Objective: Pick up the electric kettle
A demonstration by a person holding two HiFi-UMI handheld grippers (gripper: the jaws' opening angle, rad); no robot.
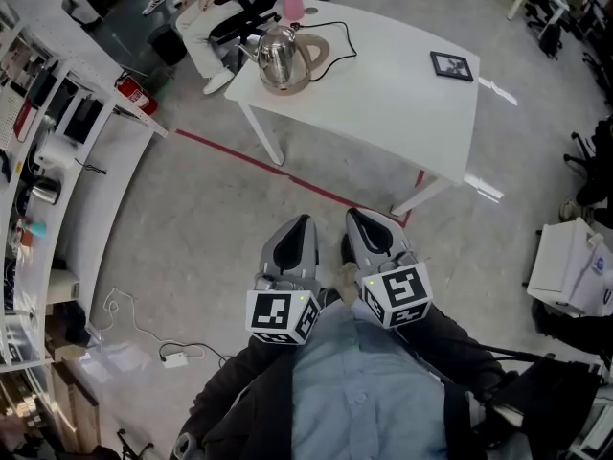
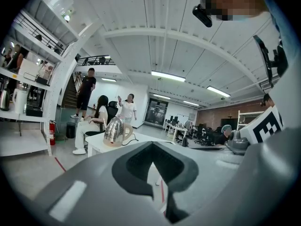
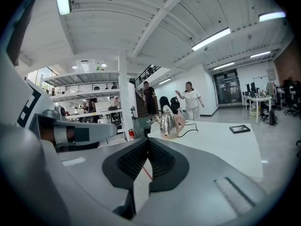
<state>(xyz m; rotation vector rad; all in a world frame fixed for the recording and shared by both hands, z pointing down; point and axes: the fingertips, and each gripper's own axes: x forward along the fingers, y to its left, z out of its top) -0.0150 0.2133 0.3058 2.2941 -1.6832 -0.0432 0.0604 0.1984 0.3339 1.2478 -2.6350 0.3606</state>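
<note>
Facing the rounded steel kettle (image 1: 278,57), left gripper (image 1: 305,224) and right gripper (image 1: 355,218) have black jaws closed.

Floor and table inventory, as you stood:

- Table (image 1: 383,103): ahead of you, with a floor line (image 1: 287,175) running along under its near edge.
- Electric kettle (image 1: 278,54): on the table's left end, its cord (image 1: 347,54) looping out to the right.
- Bottle (image 1: 293,6): at the far-left corner, just behind the kettle.
- Frame (image 1: 451,65): flat near the far-right corner, well apart from the kettle.
- Seated person (image 1: 215,17): beyond the left end.
- Shelving (image 1: 48,161): along your left.
- Left gripper (image 1: 305,220) and right gripper (image 1: 354,215): side by side, short of the near edge.
</note>
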